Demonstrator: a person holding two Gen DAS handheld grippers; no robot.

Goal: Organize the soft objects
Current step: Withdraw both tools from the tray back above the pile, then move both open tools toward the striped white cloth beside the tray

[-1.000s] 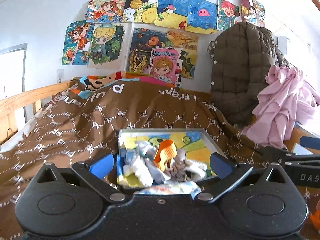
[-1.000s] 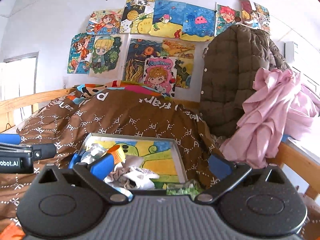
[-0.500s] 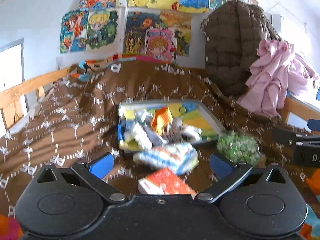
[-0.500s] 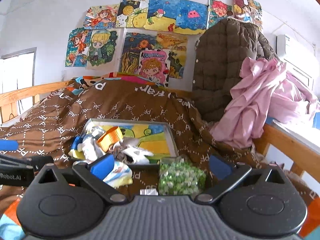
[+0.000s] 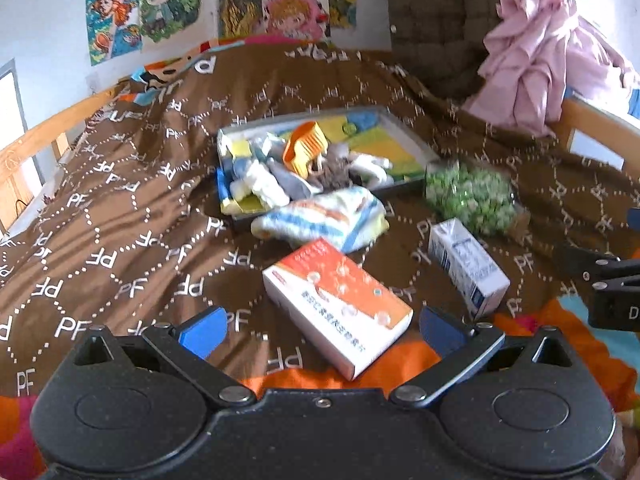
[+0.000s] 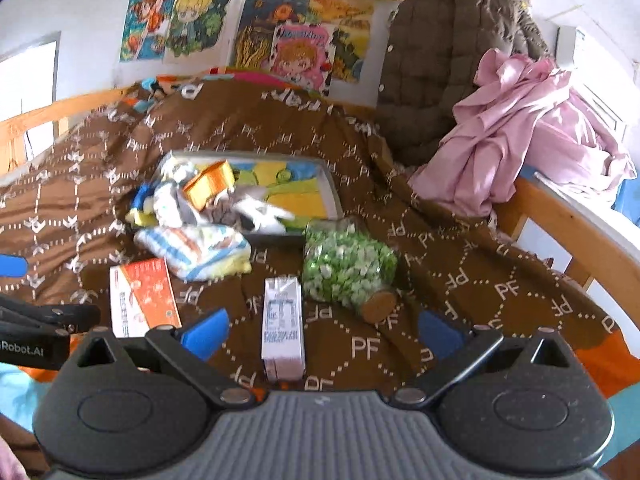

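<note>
A shallow grey tray (image 5: 404, 130) (image 6: 330, 188) lies on a brown quilt, heaped with socks, cloths and an orange comb (image 5: 303, 151) (image 6: 210, 188). In front of it lies a striped folded towel (image 5: 324, 216) (image 6: 200, 250). Closer to me are an orange-and-white box (image 5: 340, 308) (image 6: 142, 296), a small white carton (image 5: 466, 262) (image 6: 282, 326) and a jar of green-white candies (image 5: 470, 196) (image 6: 346, 270) on its side. My left gripper (image 5: 320, 326) hangs open over the box. My right gripper (image 6: 322, 330) hangs open over the carton. Neither holds anything.
The brown quilt (image 5: 120, 208) covers a bed with wooden rails (image 6: 568, 220). A dark quilted jacket (image 6: 440, 68) and a pink garment (image 6: 520, 120) pile up at the back right. Posters (image 6: 304, 52) cover the wall behind. Orange and teal fabric (image 5: 592, 344) shows near me.
Both grippers have pulled back and tilted downward, bringing the towel, box, carton and candy jar in front of the tray into view. Both stay open and nothing was grasped.
</note>
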